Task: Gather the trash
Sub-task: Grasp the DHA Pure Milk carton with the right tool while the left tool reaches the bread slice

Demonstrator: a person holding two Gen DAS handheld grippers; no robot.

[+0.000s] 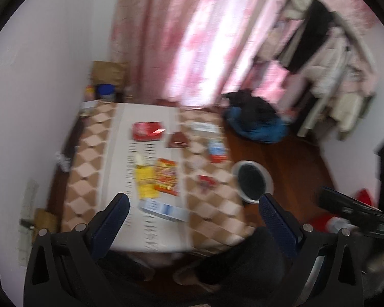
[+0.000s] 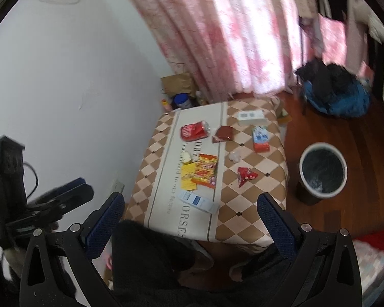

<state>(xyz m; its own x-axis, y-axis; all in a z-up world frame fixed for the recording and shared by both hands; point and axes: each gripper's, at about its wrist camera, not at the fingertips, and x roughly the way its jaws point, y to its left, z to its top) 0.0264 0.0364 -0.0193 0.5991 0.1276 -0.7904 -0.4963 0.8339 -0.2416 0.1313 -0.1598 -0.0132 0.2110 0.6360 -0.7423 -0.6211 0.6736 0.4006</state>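
Lowest in both views, the two grippers hang above the near edge of the counter with nothing in them. The left gripper [image 1: 192, 209] has its blue-padded fingers spread wide, and the right gripper [image 2: 190, 208] is spread just as wide. Dark-clothed legs of the person fill the bottom centre beneath them.

The counter [image 2: 245, 204], under a brown-and-cream checked cloth, carries the trash. Nearest, at lower centre of the right wrist view, lies a blue-and-white flat packet [image 2: 198, 201]. Just above it sit a yellow paper [image 2: 188, 179] and a red-orange snack wrapper [image 2: 204, 170], touching side by side. To their right is a small red wrapper [image 2: 246, 175], and a crumpled white scrap [image 2: 235, 156] lies a little farther up. Toward the far end lie a crushed red can [image 2: 195, 130], a dark brown wrapper [image 2: 224, 133], an orange-and-blue carton [image 2: 261, 138] and a white box [image 2: 251, 117].

On the wooden floor at the right of the frame, beside the counter, stands a bin [image 2: 322, 170] lined with a dark bag. Farther off, a blue and black bag [image 2: 338, 94] lies at upper right, before pink curtains [image 2: 230, 38].
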